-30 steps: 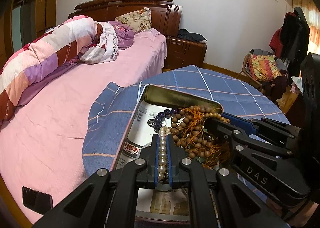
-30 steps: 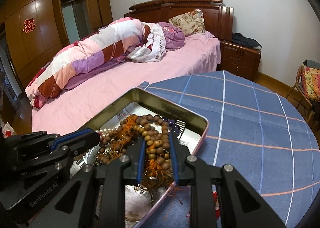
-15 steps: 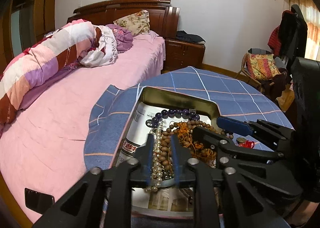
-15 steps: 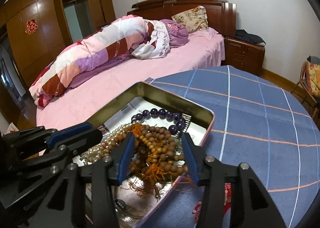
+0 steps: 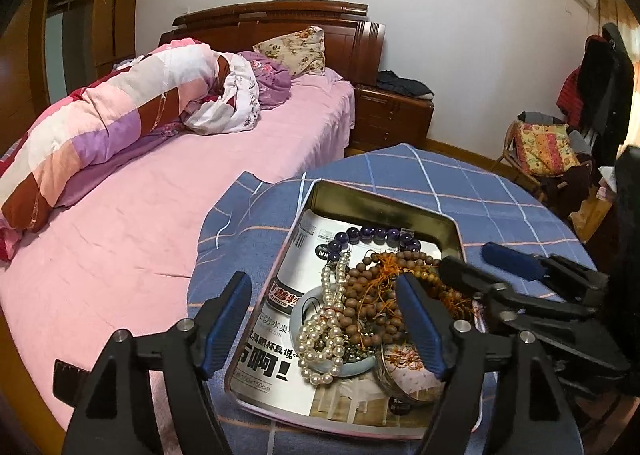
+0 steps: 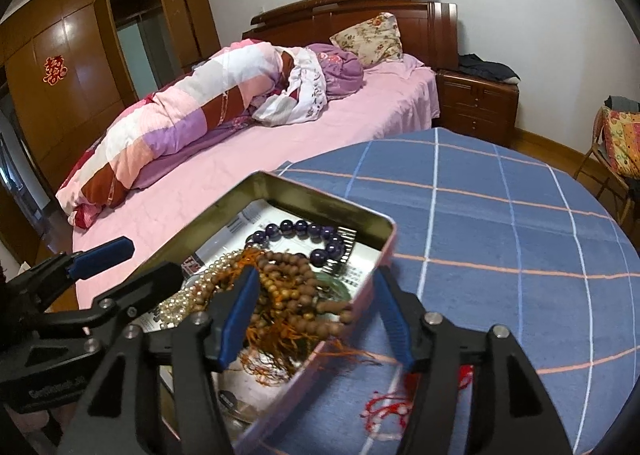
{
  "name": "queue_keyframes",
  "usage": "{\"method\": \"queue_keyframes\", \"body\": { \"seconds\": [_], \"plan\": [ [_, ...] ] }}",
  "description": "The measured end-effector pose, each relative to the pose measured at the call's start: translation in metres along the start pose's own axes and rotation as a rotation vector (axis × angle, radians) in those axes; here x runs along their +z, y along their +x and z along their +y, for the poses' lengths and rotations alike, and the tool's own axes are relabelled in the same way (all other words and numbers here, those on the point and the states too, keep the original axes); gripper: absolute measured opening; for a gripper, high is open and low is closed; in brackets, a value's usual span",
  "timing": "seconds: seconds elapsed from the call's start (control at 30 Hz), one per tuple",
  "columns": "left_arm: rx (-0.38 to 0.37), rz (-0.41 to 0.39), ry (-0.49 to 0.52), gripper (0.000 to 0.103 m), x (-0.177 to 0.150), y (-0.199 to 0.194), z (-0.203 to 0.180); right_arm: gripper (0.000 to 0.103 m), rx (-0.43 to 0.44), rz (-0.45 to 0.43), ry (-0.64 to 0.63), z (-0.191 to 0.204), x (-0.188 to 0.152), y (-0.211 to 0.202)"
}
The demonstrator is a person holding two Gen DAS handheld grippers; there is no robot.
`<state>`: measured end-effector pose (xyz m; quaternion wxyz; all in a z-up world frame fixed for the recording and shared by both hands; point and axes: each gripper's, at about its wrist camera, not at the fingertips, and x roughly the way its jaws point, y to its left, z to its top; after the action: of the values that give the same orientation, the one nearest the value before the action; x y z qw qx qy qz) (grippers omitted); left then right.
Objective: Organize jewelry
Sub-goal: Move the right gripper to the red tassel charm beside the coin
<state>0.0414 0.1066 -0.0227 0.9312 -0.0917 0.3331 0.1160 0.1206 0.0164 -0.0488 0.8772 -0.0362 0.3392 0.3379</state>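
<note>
Left wrist view: the left claw stands wide and its jaws are opening, with nothing pressed between the blue pads. A second ago those pads were pinched on the pearl strand; now the pearls lie loose in a heap inside the metal tin, draped over a pale little dish, just beside the brown wooden beads. A string of dark purple beads curves along the far end of the tin. The tin sits on the blue checked desk, next to a pink bed. The right claw reaches in from the right edge, over the tin's right rim.

Right wrist view: the right claw is partly spread and its jaws are opening too. The wooden beads with their orange tassel lie between the pads, but neither pad presses on them; a second ago they were clamped. The bundle rests in the tin, its tassel hanging over the near rim onto the desk. A red cord still lies out on the cloth, just below the claw. The left claw shows at the left, over the tin.

Both strands look to have been let go into the tin, so that part of the tidying seems done; the red cord is probably what is left to gather.
</note>
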Motion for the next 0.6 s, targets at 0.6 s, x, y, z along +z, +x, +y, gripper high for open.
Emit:
{"method": "queue_keyframes", "body": {
  "seconds": [0.6],
  "plan": [
    [0.02, 0.023, -0.044, 0.075, -0.006, 0.007, 0.004, 0.066, -0.215, 0.075, 0.069, -0.078, -0.04, -0.035]
  ]
}}
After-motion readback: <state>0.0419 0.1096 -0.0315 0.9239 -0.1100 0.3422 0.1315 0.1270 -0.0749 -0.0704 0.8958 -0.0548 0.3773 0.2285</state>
